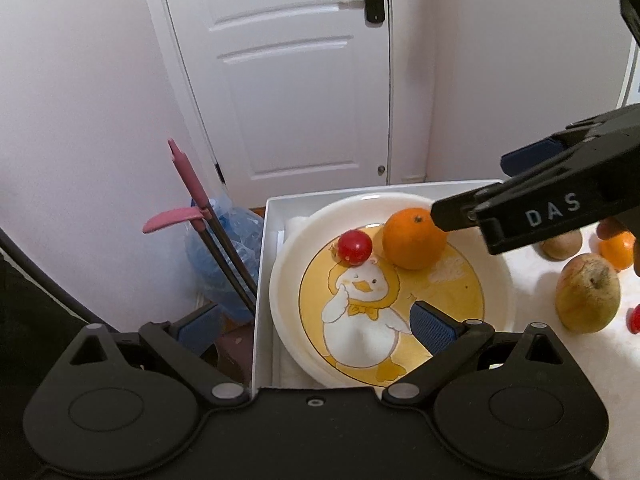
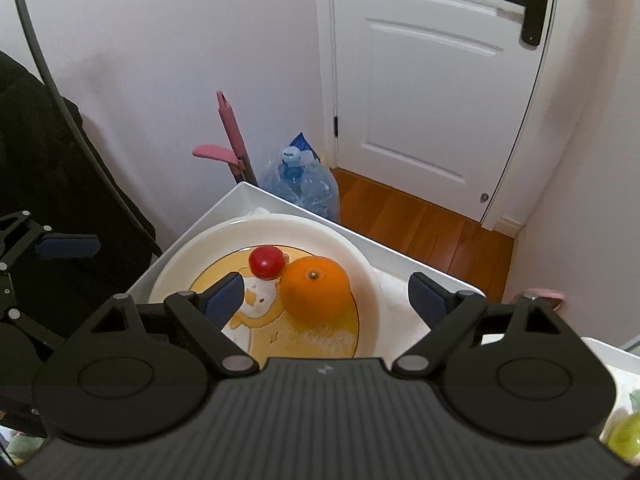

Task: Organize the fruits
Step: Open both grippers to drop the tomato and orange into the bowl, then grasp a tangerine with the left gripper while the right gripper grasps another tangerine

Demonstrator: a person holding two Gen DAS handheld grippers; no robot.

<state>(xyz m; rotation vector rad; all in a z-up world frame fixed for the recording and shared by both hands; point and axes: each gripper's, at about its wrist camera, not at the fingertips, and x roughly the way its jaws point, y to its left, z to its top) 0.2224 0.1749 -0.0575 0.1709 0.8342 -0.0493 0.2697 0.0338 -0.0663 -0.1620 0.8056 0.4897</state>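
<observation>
A white plate with a yellow duck picture [image 1: 496, 276] [image 2: 180, 264] lies in a white box. On it sit an orange [image 1: 414, 238] [image 2: 316, 288] and a small red tomato [image 1: 354, 247] [image 2: 266, 262], side by side. My left gripper [image 1: 316, 326] is open and empty, hovering over the plate's near edge. My right gripper [image 2: 326, 300] is open and empty, its fingers either side of the orange, just above it; in the left wrist view it reaches in from the right [image 1: 520, 212].
To the right of the box on the white table lie a yellow-brown apple [image 1: 588, 294], a kiwi [image 1: 562, 245], another orange [image 1: 618, 249] and a red piece [image 1: 634, 320]. A water jug [image 2: 302, 184] and a pink-handled mop [image 2: 230, 136] stand behind the box.
</observation>
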